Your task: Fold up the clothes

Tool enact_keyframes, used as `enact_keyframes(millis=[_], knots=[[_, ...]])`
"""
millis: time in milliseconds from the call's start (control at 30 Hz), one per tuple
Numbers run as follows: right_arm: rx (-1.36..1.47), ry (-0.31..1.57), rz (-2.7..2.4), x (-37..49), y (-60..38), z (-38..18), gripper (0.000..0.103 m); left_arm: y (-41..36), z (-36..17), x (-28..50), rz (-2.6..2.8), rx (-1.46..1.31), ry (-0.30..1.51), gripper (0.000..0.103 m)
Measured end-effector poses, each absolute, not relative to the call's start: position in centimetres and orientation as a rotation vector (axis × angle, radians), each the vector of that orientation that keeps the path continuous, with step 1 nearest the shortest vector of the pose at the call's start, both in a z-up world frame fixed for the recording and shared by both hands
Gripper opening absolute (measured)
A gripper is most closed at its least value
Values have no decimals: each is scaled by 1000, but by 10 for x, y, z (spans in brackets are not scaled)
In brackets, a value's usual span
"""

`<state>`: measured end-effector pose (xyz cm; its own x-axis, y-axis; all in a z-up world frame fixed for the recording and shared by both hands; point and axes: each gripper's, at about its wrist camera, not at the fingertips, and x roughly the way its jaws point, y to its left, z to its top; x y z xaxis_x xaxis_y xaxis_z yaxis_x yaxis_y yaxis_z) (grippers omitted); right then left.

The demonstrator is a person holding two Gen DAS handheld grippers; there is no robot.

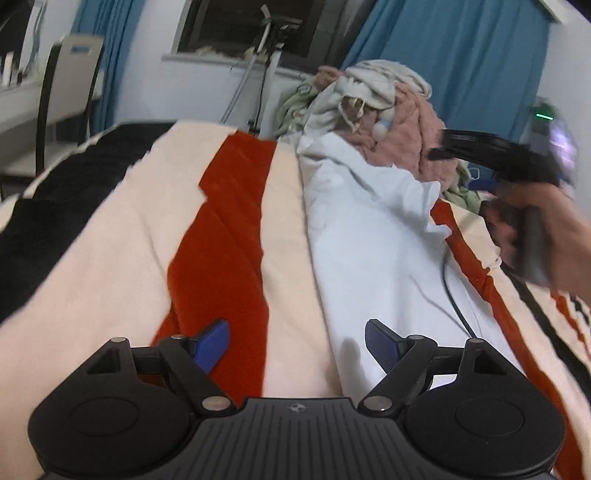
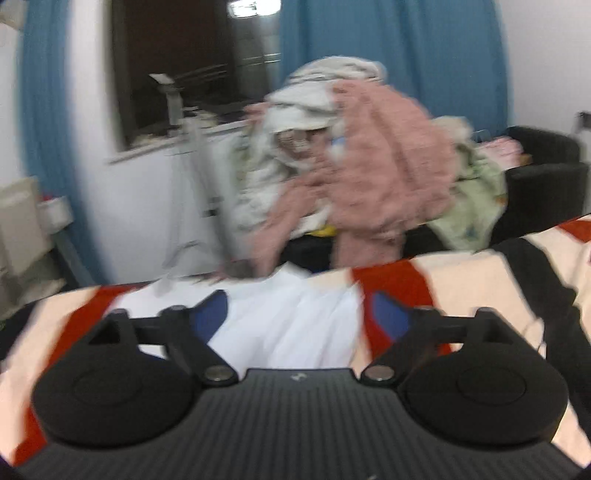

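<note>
White walls [image 1: 207, 88] close the room at the back; a dark window [image 1: 251, 26] sits in the middle of them above a pale sill [image 1: 207, 61]; blue curtains [image 1: 461, 62] hang to its right and a narrower blue curtain [image 1: 118, 62] to its left; a chair [image 1: 70, 96] with a light back and dark frame stands at the left beside a white desk [image 1: 22, 110]; a dark armchair [image 2: 546, 173] sits at the far right in the right wrist view; a bright lamp reflects in the window glass [image 2: 243, 7].
</note>
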<state>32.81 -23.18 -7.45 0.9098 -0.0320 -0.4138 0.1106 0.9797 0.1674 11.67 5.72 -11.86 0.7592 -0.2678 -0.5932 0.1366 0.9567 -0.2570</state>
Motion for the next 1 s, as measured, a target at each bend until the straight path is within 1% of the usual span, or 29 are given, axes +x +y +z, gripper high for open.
enact_keyframes(millis=[267,333,400,500,567,633,700,800,867,900,933,967,1000], knots=[[325,419,25,147,-220,-39,87,73,-100,86,-242,-333,741,82],[359,441,32,99,-221,-38,87,74,-98,74,-267,-385,792,82],[396,461,52,58,-225,-42,87,76,-98,62,-309,-459,846,82],[483,527,69,9,-239,-63,87,79,-106,42,-358,-563,922,82],[589,585,47,-18,-253,-83,88,80,-114,31,-370,-617,968,81],[731,634,60,-36,-265,-106,79,80,-123,24,-365,-656,1012,80],[887,701,48,-43,-278,-131,76,80,-131,21,-359,-694,1055,76],[981,762,14,-44,-281,-149,68,79,-141,14,-355,-736,1095,76],[996,816,20,-40,-277,-157,67,75,-143,8,-364,-732,1097,76],[994,848,24,-36,-274,-161,64,72,-143,4,-372,-725,1100,76],[977,875,33,-34,-271,-163,54,70,-143,0,-380,-714,1106,73],[944,892,48,-33,-267,-162,49,66,-143,-5,-385,-696,1114,65],[909,908,63,-31,-262,-160,38,63,-143,-9,-388,-676,1119,63]])
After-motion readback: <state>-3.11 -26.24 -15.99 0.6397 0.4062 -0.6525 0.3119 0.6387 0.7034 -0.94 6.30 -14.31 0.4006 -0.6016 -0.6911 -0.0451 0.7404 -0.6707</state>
